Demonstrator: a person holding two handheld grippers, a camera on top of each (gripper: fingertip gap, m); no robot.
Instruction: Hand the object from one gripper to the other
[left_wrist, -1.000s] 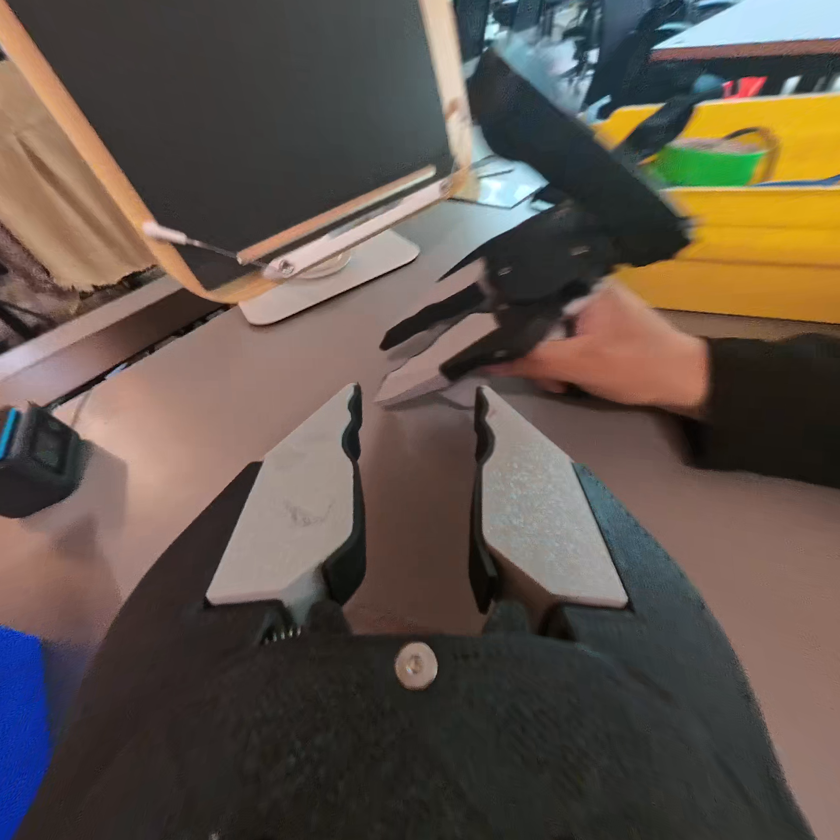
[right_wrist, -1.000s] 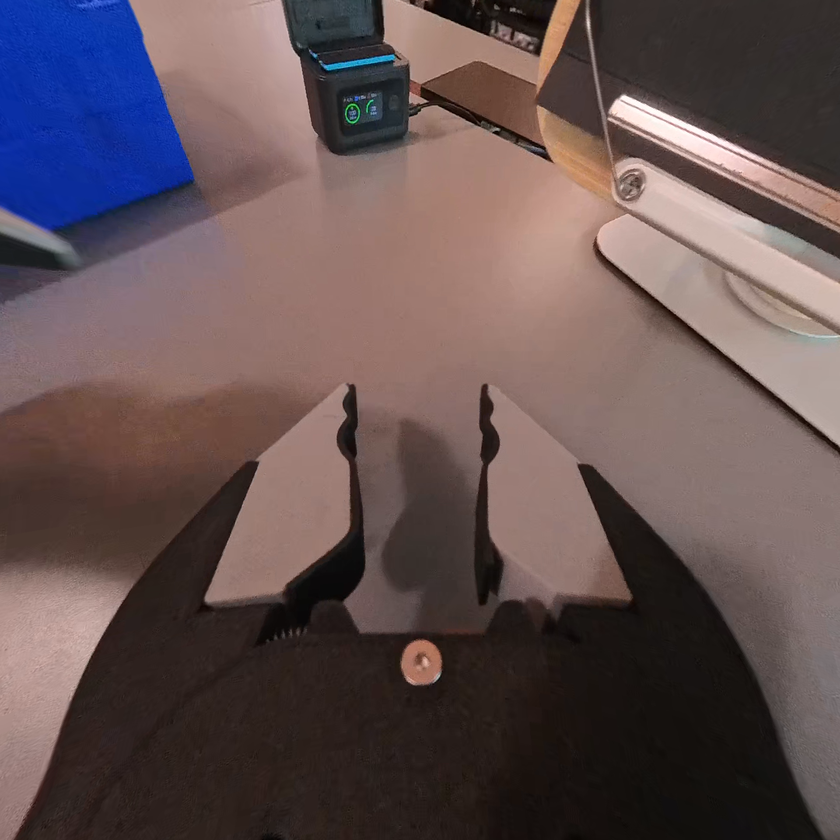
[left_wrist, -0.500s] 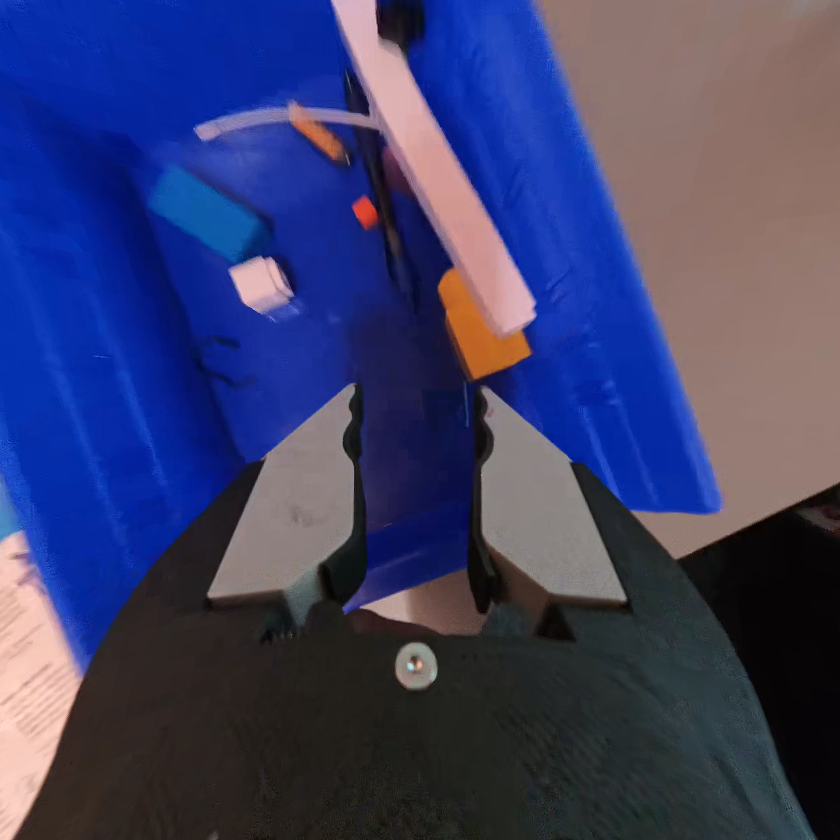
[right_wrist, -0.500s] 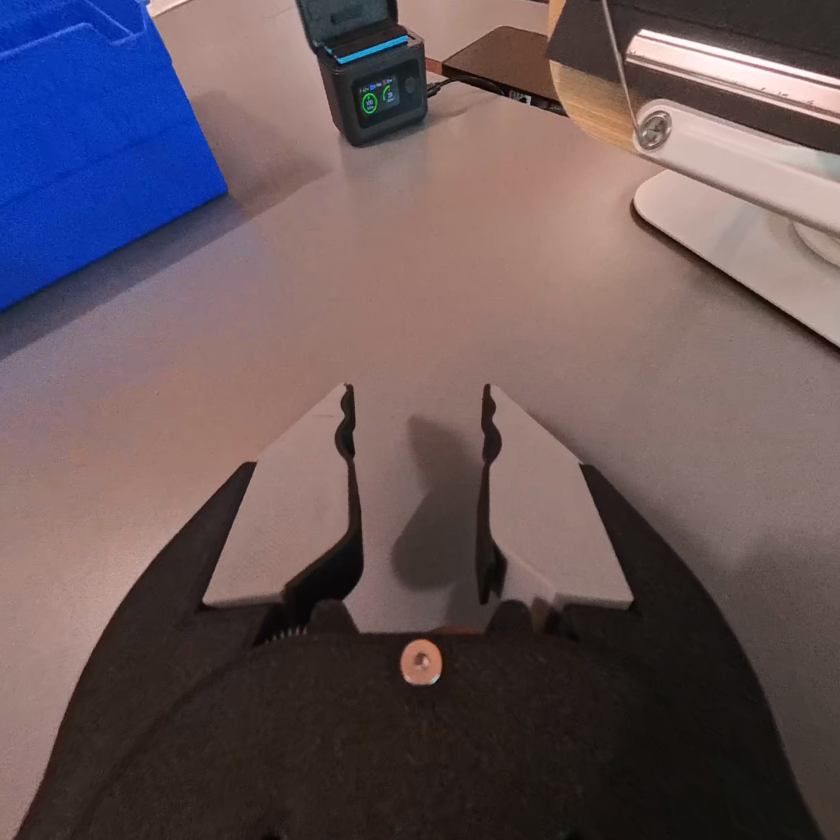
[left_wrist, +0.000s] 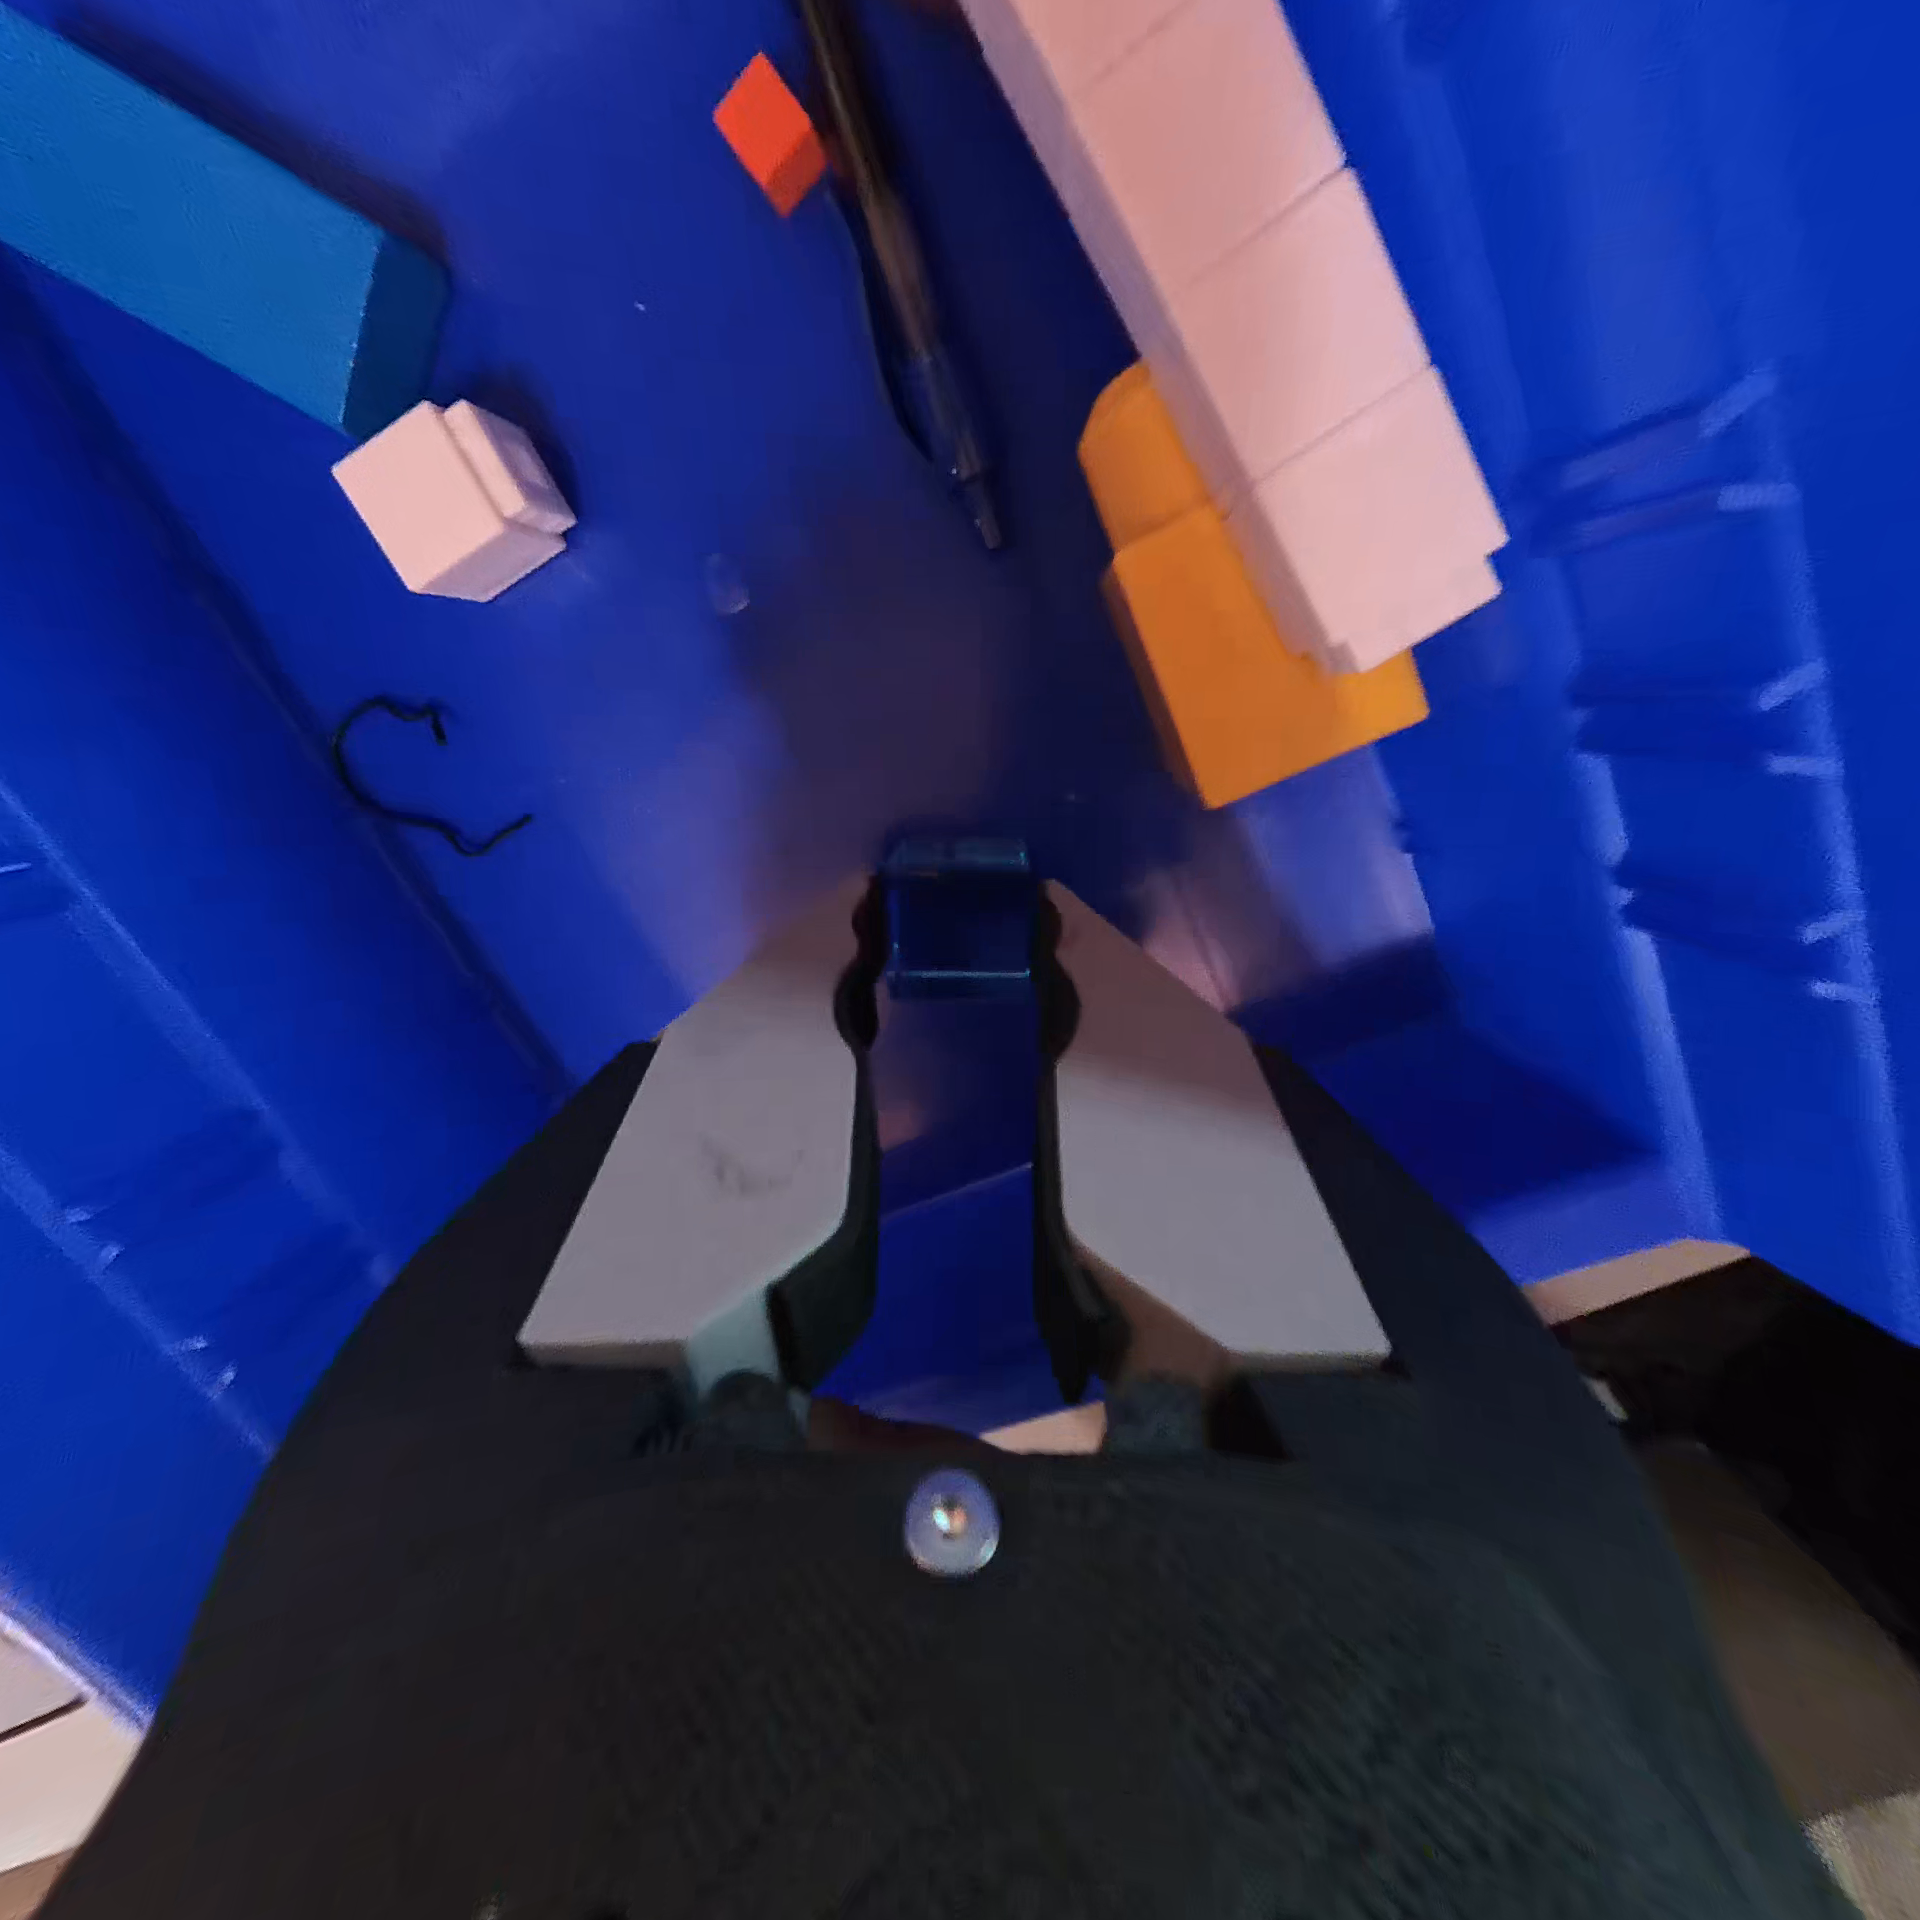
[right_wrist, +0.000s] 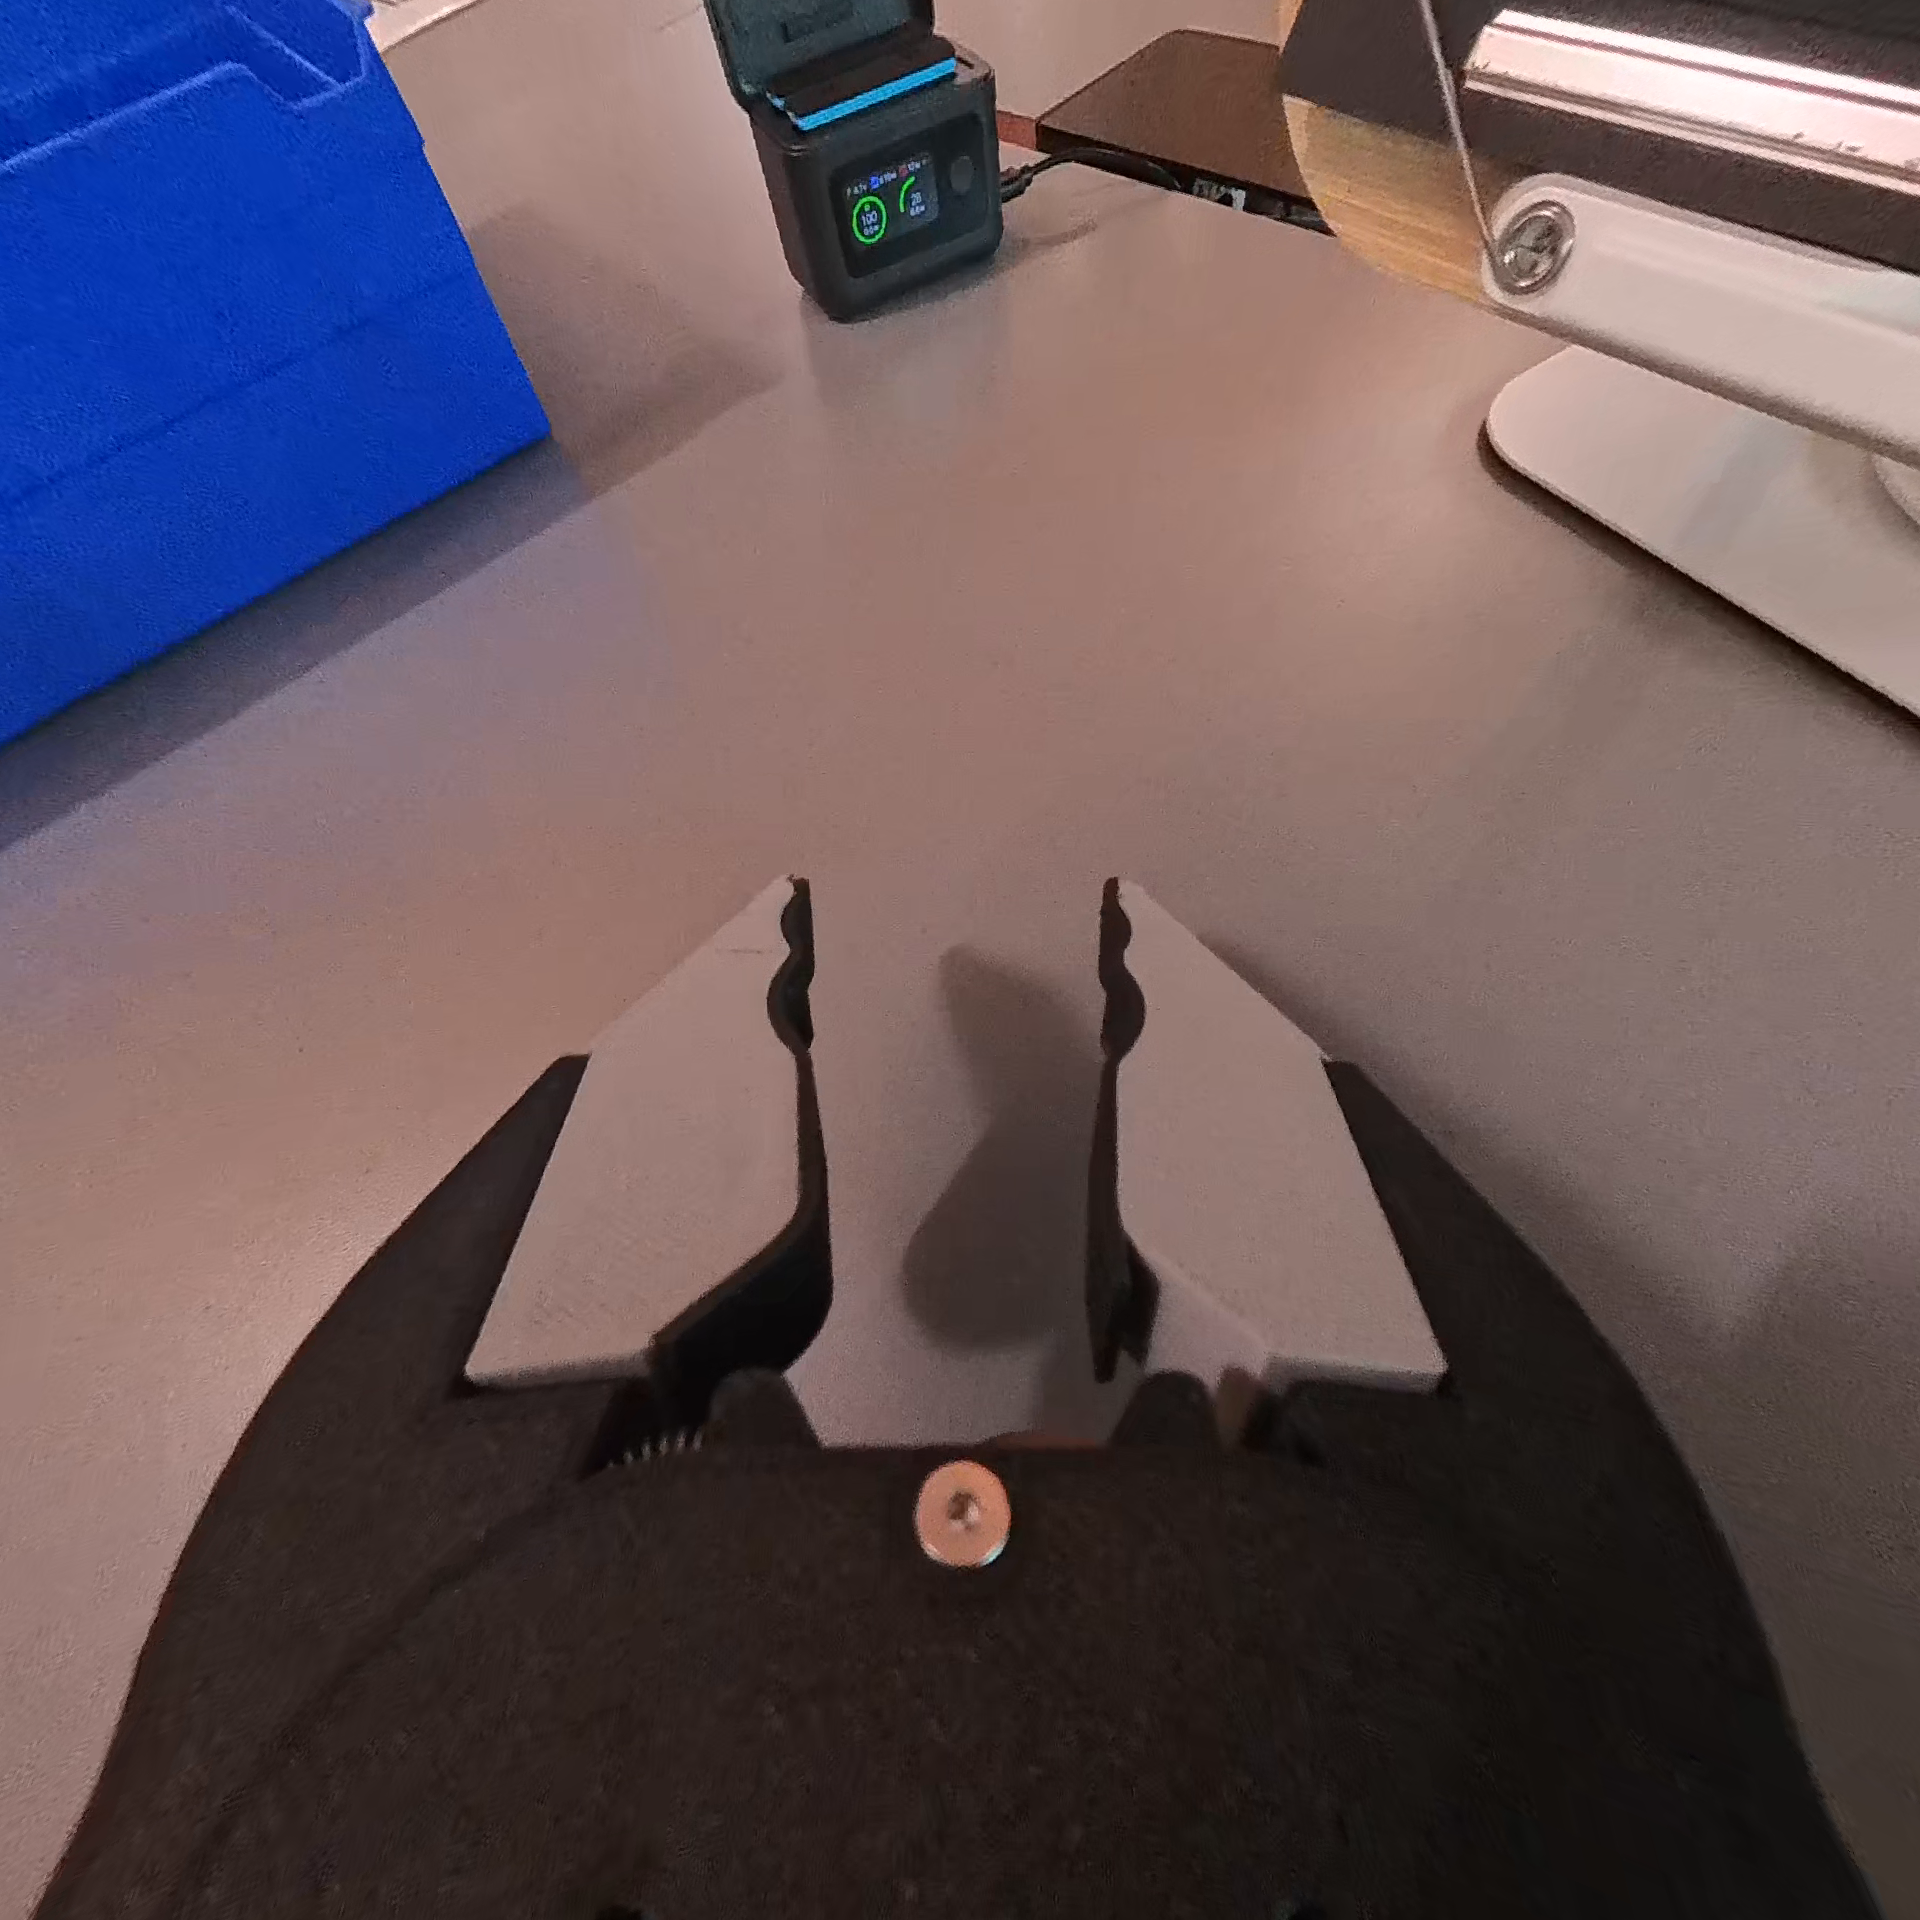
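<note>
Grey-brown desk surface (right_wrist: 1039, 623) is stretching across the right wrist view, carrying a blue plastic bin (right_wrist: 208, 343) at the far left, a silver monitor foot (right_wrist: 1683, 520) at the right edge and a small black charging case (right_wrist: 883, 187) with a lit screen standing between them at the back. Inside that bin (left_wrist: 260, 987), the left wrist view is looking down on its floor, where a long white bar (left_wrist: 1247, 312) is lying over an orange block (left_wrist: 1257, 665), with a teal slab (left_wrist: 187, 239) at the upper left, a dark pen (left_wrist: 904, 301), a white cube (left_wrist: 452, 499), a small red piece (left_wrist: 774, 130) and a scrap of black thread (left_wrist: 416, 769) spread around. The left gripper (left_wrist: 956, 914) is reaching into the bin, its fingers pressing on either side of a small blue cube (left_wrist: 956, 925) at their tips. The right gripper (right_wrist: 956, 904) is hovering over bare desk, well apart from the bin, its fingers spread wide and holding nothing.
</note>
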